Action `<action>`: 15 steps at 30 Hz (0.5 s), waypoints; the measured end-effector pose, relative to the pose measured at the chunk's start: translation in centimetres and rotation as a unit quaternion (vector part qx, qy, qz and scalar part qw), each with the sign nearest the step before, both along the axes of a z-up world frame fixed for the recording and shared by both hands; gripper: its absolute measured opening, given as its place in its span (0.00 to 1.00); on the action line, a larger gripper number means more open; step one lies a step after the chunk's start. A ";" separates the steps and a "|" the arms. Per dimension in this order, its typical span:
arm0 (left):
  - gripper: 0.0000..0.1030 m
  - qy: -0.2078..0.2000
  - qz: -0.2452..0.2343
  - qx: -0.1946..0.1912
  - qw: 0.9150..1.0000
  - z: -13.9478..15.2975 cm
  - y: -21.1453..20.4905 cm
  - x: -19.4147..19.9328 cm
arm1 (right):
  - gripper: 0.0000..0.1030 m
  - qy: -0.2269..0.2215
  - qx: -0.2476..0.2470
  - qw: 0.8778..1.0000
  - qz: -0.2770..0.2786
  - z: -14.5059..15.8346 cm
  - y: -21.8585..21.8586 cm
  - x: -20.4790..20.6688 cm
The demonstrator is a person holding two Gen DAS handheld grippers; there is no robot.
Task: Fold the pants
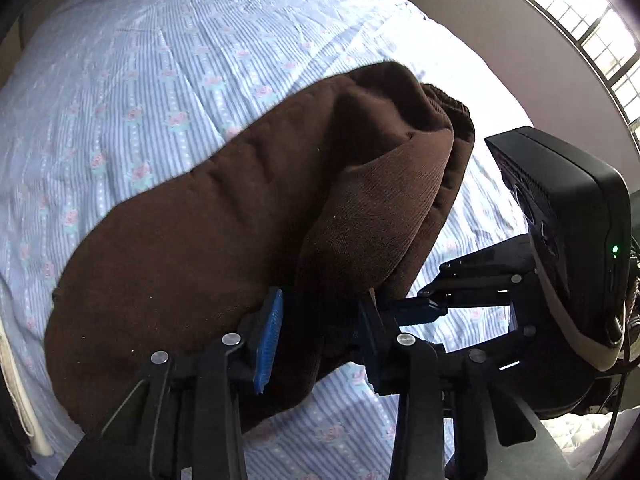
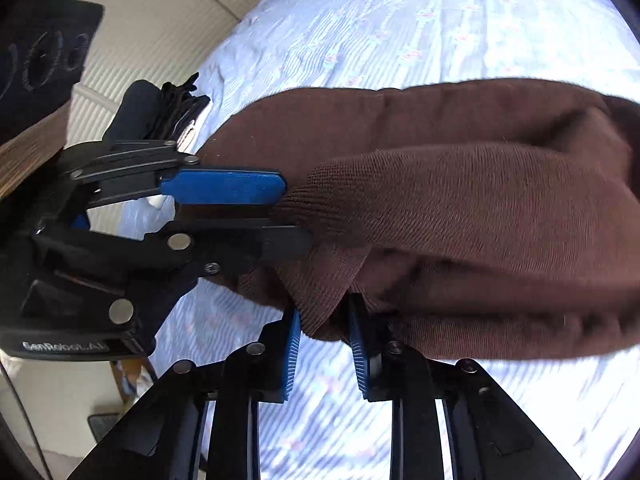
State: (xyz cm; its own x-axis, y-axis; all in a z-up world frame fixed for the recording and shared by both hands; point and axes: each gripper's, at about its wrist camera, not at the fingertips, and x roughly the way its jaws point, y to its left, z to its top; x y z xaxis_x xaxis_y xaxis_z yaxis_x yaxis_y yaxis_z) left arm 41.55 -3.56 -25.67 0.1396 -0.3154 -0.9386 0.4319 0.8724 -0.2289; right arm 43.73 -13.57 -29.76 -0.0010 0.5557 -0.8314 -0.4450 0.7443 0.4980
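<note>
The brown pants lie partly folded on the bed, with one end lifted over the rest. My left gripper is shut on a bunch of the brown cloth between its blue pads. The right gripper comes in from the right and bites the same lifted edge. In the right wrist view my right gripper is shut on the ribbed hem of the pants. The left gripper enters from the left and clamps the cloth beside it.
The bed sheet is pale blue, striped with small pink flowers, and spreads all around the pants. A window is at the upper right. A beige headboard and dark clothes lie at the bed's left side.
</note>
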 end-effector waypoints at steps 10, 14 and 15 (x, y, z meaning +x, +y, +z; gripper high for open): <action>0.48 -0.014 0.036 0.031 0.999 -0.1 -0.3 -1.7 | 0.42 0.053 -0.057 0.994 -0.071 -0.8 -5.2 -6.1; 0.71 -0.079 0.076 0.000 0.994 4.6 -0.1 -2.5 | 0.48 -0.027 -0.069 0.976 -0.205 3.8 -11.6 -4.8; 0.71 -0.093 0.085 0.001 0.992 5.2 -0.1 -2.6 | 0.49 -0.042 -0.070 0.967 -0.243 4.7 -13.2 -4.0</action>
